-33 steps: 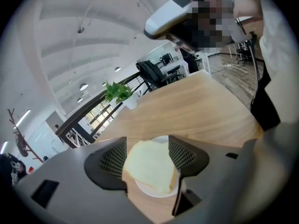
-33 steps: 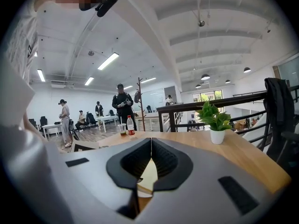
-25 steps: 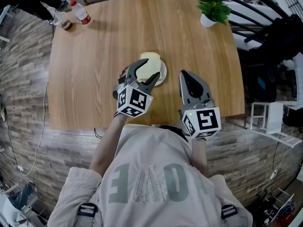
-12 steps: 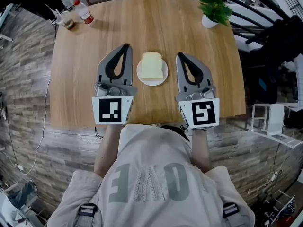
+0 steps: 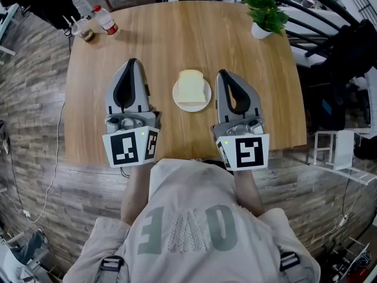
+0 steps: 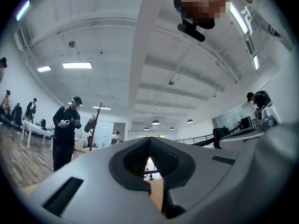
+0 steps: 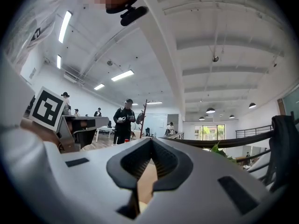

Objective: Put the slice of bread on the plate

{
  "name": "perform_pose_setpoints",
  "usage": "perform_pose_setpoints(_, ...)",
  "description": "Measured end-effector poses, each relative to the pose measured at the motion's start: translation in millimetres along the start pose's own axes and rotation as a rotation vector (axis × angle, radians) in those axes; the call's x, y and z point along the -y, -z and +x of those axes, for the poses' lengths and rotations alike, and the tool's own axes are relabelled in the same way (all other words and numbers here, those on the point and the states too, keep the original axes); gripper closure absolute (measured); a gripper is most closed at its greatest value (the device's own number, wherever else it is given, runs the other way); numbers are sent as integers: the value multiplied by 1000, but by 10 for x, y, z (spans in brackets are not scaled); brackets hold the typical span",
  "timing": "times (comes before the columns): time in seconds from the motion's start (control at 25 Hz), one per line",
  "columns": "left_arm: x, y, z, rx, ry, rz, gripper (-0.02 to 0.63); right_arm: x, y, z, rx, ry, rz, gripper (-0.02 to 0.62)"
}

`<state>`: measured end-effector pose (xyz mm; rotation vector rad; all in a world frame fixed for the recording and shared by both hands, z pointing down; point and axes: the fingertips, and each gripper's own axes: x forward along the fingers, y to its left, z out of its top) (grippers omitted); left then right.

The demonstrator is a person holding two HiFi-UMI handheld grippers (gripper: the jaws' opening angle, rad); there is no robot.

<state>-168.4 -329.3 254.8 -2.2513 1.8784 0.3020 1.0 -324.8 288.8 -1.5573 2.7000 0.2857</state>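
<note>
In the head view a pale slice of bread [image 5: 191, 86] lies flat on a small white plate [image 5: 191, 107] in the middle of the round-cornered wooden table [image 5: 177, 34]. My left gripper [image 5: 131, 62] hovers to the left of the plate, shut and empty. To the right of the plate my right gripper [image 5: 222, 73] is also shut, with nothing in it. Neither touches the bread or the plate. Both gripper views look up across the room: the left gripper [image 6: 150, 138] and the right gripper [image 7: 151, 139] show closed tips with no bread in sight.
A potted green plant [image 5: 265, 10] stands at the table's far right corner. A bottle [image 5: 105, 17] and a small jar [image 5: 87, 34] sit at the far left. White furniture [image 5: 339, 152] stands on the right floor. A person [image 6: 65, 129] stands across the room.
The left gripper was open around the bread on the plate; it has let go, shut, and drawn back left. The right gripper has shifted slightly. The bread stays on the plate.
</note>
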Motion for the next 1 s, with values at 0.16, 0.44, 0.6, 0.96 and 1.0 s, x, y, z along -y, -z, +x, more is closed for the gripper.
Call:
perform_pose_setpoints(0.16,-40,-11,-1,9,-7,8,598,18,36,-7,-12,15,-5,578)
perform_pose_setpoints(0.44,-41,-9,7,20,-14,47,598,-17,133,1,-42,8,9,578)
perform_pose_setpoints(0.6,-41,-15,16,21,-6,42,598,-75,144,12,-50,5,32,578)
perform_pose_setpoints(0.96,-43,93,19,-21,-1,54,598,-104,163,71,-56,-1,49,578)
perform_pose_setpoints(1.0,-40,102,19,-24,1,56,598,-111,169,70,-59,-1,54,578)
